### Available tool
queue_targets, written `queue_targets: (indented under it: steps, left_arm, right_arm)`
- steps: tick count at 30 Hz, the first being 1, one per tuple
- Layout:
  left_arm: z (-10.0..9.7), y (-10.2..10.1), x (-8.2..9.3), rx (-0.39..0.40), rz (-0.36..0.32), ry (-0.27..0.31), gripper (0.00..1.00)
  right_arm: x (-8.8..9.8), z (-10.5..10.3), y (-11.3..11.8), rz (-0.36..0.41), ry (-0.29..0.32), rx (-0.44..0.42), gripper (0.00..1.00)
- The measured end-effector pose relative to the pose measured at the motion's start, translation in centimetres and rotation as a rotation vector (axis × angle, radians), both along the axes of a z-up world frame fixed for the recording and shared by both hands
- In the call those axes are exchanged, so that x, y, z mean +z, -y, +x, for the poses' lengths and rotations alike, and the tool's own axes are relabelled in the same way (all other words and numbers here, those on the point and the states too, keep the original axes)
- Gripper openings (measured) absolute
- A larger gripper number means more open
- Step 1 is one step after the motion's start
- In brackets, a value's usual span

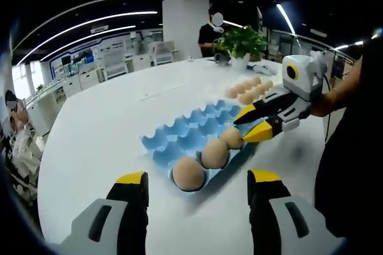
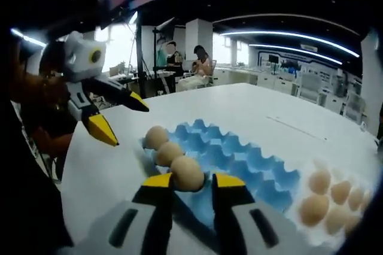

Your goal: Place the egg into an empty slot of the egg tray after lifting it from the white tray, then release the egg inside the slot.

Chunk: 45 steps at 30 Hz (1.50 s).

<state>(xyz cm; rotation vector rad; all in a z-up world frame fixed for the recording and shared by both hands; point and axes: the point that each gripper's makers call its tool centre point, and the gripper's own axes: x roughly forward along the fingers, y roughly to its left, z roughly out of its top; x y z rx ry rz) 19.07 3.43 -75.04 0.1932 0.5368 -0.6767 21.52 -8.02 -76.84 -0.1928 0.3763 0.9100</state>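
Your right gripper [image 2: 190, 178] hangs over the blue egg tray [image 2: 239, 153], jaws parted around an egg [image 2: 187, 173] seated in an edge slot; whether they touch it you cannot tell. Two more eggs [image 2: 163, 146] fill the slots beside it. Your left gripper [image 1: 197, 178] hovers wide open and empty over the white table [image 1: 102, 123]. The white tray [image 2: 332, 201] nearby holds several eggs.

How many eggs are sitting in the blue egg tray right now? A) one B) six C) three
C: three eggs sit in a row along one edge of the blue egg tray; its other slots are empty.
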Motion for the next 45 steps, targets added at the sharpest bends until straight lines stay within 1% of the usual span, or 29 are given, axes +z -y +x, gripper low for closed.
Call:
queue_targets:
  steps: [5, 11, 15, 16, 20, 22, 23, 24, 25, 26, 28, 30, 34, 35, 36, 38, 39, 42, 43, 44, 45]
  left_arm:
    - [0.1, 0.2, 0.0, -0.004, 0.000, -0.001, 0.68]
    - [0.1, 0.3, 0.0, -0.006, 0.001, -0.001, 0.68]
    - [0.1, 0.4, -0.1, -0.008, 0.001, -0.003, 0.68]
    - [0.1, 0.4, -0.1, -0.009, 0.000, -0.002, 0.68]
    - [0.1, 0.6, 0.0, -0.012, 0.000, -0.001, 0.68]
    - [0.1, 0.6, 0.0, -0.011, 0.001, -0.001, 0.68]
    - [0.1, 0.6, 0.0, -0.011, 0.001, -0.002, 0.68]
    - [0.1, 0.6, 0.0, -0.011, 0.002, -0.003, 0.68]
    - [0.1, 0.6, 0.0, -0.013, 0.003, -0.003, 0.68]
    - [0.1, 0.6, 0.0, -0.013, 0.004, -0.003, 0.68]
    - [0.1, 0.6, 0.0, -0.013, 0.004, -0.003, 0.68]
    - [0.1, 0.6, 0.0, -0.014, 0.004, -0.003, 0.68]
    - [0.1, 0.7, 0.0, -0.015, 0.003, -0.005, 0.68]
    - [0.1, 0.8, 0.0, -0.016, 0.003, -0.005, 0.68]
    - [0.1, 0.8, 0.0, -0.016, 0.003, -0.005, 0.68]
    - [0.0, 0.8, 0.0, -0.015, 0.003, -0.006, 0.68]
    - [0.0, 0.7, 0.0, -0.014, 0.005, -0.005, 0.68]
    - [0.0, 0.7, 0.0, -0.011, 0.006, -0.006, 0.68]
    - [-0.1, 0.7, 0.0, -0.011, 0.008, -0.008, 0.68]
    - [-0.1, 0.7, 0.0, -0.011, 0.009, -0.007, 0.68]
    - [-0.1, 0.7, 0.0, -0.010, 0.010, -0.007, 0.68]
  right_arm:
    - [0.3, 0.3, 1.3, 0.001, 0.006, -0.033, 0.24]
    - [0.9, 0.9, 4.4, 0.001, 0.024, -0.113, 0.24]
    - [0.7, 1.2, 6.6, -0.008, 0.015, -0.172, 0.24]
    - [0.6, 1.3, 7.3, -0.012, 0.015, -0.195, 0.24]
    - [0.7, 1.4, 9.1, -0.017, 0.020, -0.245, 0.24]
    - [0.6, 1.5, 10.5, -0.023, 0.020, -0.280, 0.24]
    - [0.6, 1.6, 10.8, -0.024, 0.021, -0.286, 0.24]
    - [0.5, 1.6, 11.8, -0.039, 0.024, -0.308, 0.24]
    - [0.5, 1.7, 12.2, -0.046, 0.027, -0.322, 0.25]
    - [0.6, 1.9, 13.4, -0.061, 0.042, -0.361, 0.26]
    - [0.7, 2.1, 14.8, -0.074, 0.054, -0.395, 0.28]
    - [0.8, 2.3, 17.2, -0.090, 0.057, -0.467, 0.28]
    - [1.1, 2.5, 21.1, -0.117, 0.071, -0.575, 0.28]
    - [1.1, 2.6, 21.4, -0.117, 0.073, -0.583, 0.28]
    - [1.4, 2.6, 22.9, -0.115, 0.078, -0.632, 0.28]
    - [1.7, 2.7, 23.9, -0.118, 0.094, -0.665, 0.28]
    - [1.8, 2.7, 25.1, -0.130, 0.103, -0.692, 0.29]
    - [1.8, 2.6, 27.4, -0.119, 0.095, -0.764, 0.29]
    - [1.8, 2.6, 27.7, -0.116, 0.093, -0.774, 0.29]
    - [1.7, 2.6, 28.6, -0.104, 0.087, -0.806, 0.29]
    - [1.8, 2.6, 28.9, -0.093, 0.087, -0.820, 0.29]
